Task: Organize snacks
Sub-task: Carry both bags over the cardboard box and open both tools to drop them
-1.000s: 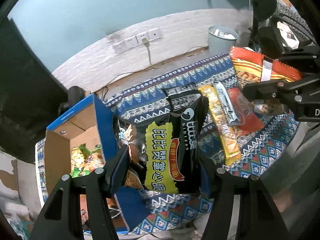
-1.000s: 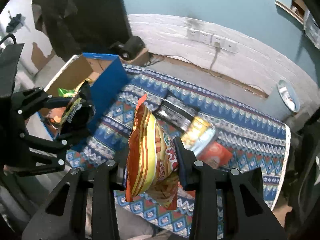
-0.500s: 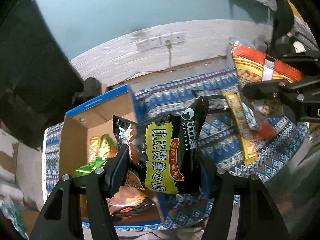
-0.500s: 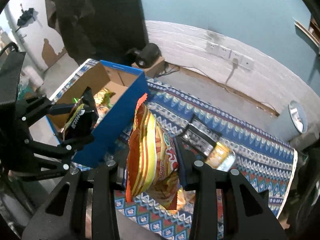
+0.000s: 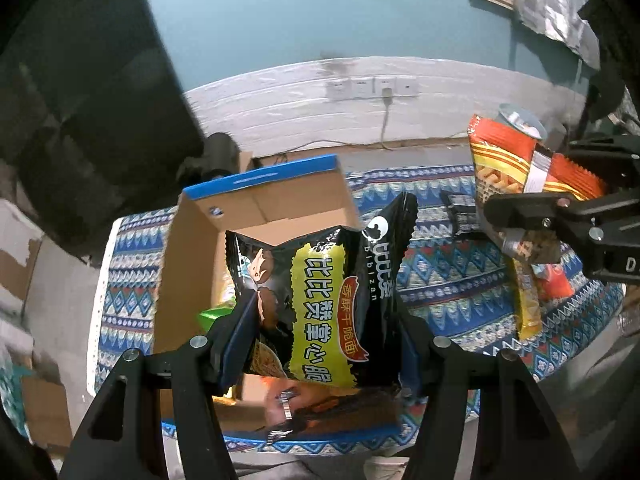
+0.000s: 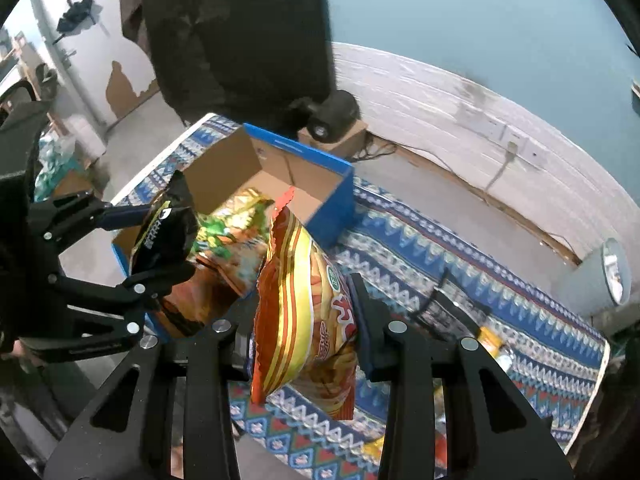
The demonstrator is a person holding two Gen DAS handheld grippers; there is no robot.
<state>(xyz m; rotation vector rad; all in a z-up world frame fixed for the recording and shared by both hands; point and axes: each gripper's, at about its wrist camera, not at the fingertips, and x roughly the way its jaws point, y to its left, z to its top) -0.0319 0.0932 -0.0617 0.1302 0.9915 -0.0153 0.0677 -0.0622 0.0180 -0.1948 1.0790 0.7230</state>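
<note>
My left gripper (image 5: 326, 320) is shut on a black and yellow snack bag (image 5: 328, 292) and holds it over the open blue cardboard box (image 5: 276, 178). The same bag (image 6: 164, 232) shows in the right wrist view, above the box (image 6: 320, 196), which holds several green and orange snack packs (image 6: 224, 236). My right gripper (image 6: 304, 320) is shut on an orange and yellow chip bag (image 6: 308, 308), held above the patterned cloth just right of the box. That bag also shows in the left wrist view (image 5: 508, 160).
The box stands on a table with a blue patterned cloth (image 5: 452, 292). Loose snack packs (image 5: 528, 300) lie on the cloth at the right, and a black pack (image 6: 444, 312) lies further back. A grey bin (image 6: 604, 276) stands by the white brick wall.
Both grippers have moved left with their bags. The black bag is now over the box's opening, and the orange bag has come up close to the box's right side.
</note>
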